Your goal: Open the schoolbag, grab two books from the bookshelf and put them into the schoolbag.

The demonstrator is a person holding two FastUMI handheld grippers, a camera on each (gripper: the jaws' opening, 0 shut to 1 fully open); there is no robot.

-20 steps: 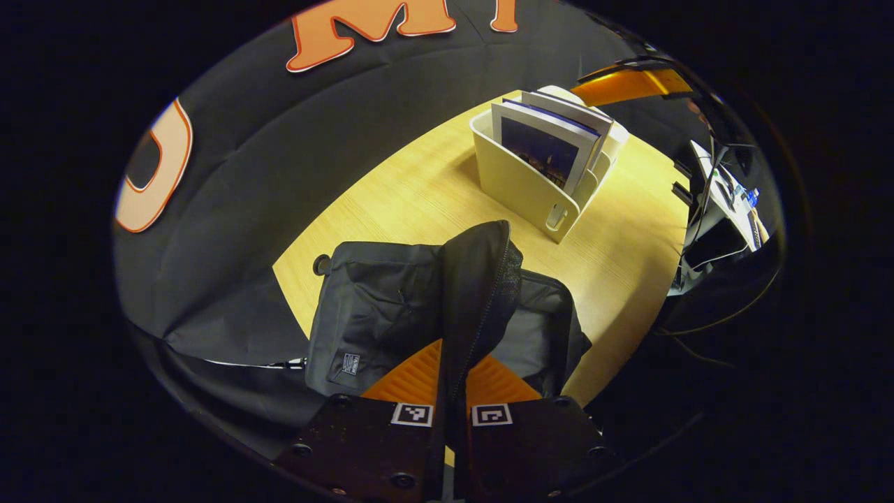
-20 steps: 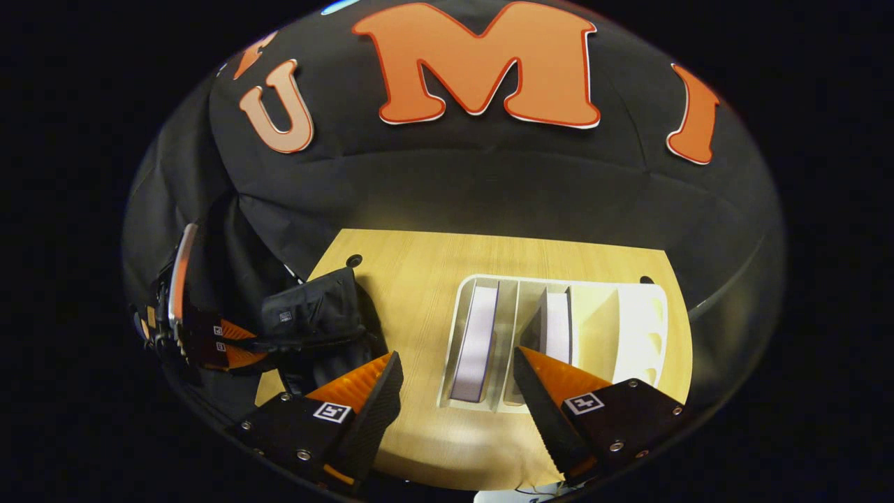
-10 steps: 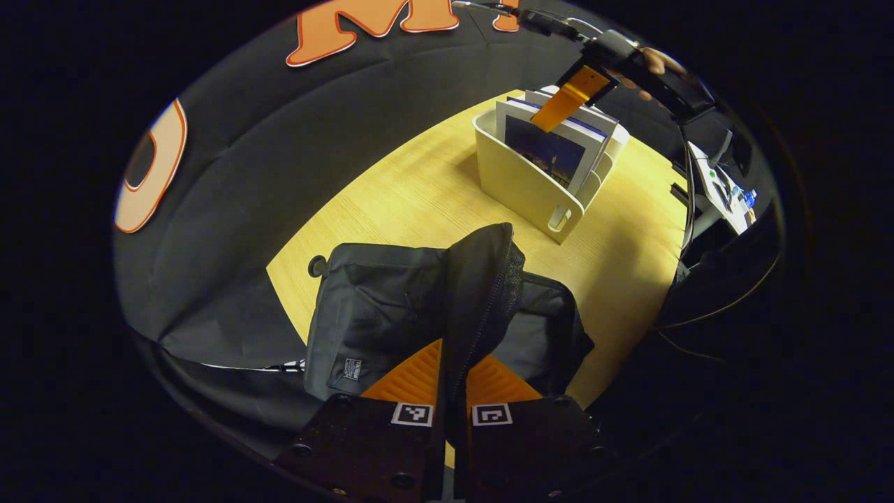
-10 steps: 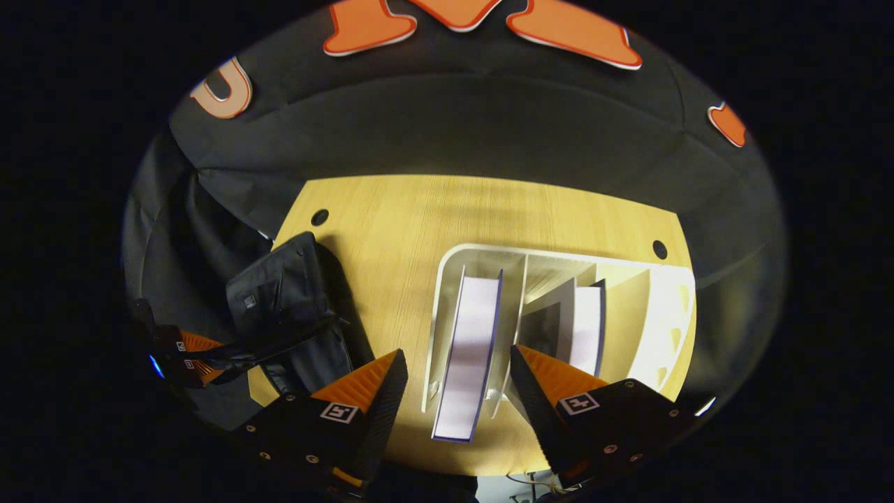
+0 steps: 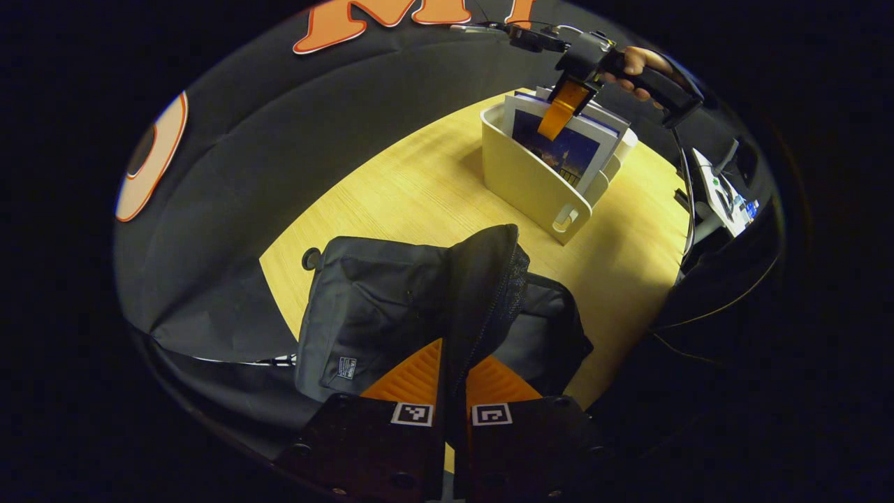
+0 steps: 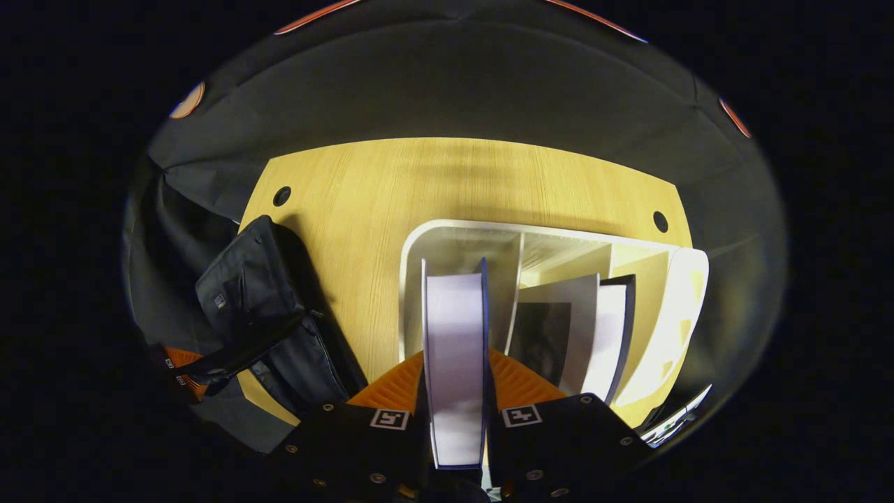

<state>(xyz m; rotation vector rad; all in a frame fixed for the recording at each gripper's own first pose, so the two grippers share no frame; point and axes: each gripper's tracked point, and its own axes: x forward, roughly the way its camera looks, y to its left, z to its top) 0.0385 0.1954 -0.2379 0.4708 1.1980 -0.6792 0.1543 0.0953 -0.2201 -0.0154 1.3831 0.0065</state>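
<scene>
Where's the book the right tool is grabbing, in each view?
Left gripper view: the book stands upper right, front slot of the bookshelf, with the right tool on its top edge.
Right gripper view: the book is bottom centre, page edges facing the camera, between the tool's fingers.
Shared landmark: the schoolbag, which the left tool holds open.

Right gripper [image 6: 455, 391] closed on a book [image 6: 454, 363] standing in the shelf's [image 6: 461, 237] left slot, jaws pressing both covers. Second book [image 6: 601, 335] leaning in the next slot. Bag [image 6: 265, 307] left on the surface [image 6: 419, 181], its flap held by the left gripper [image 6: 192, 370].
</scene>
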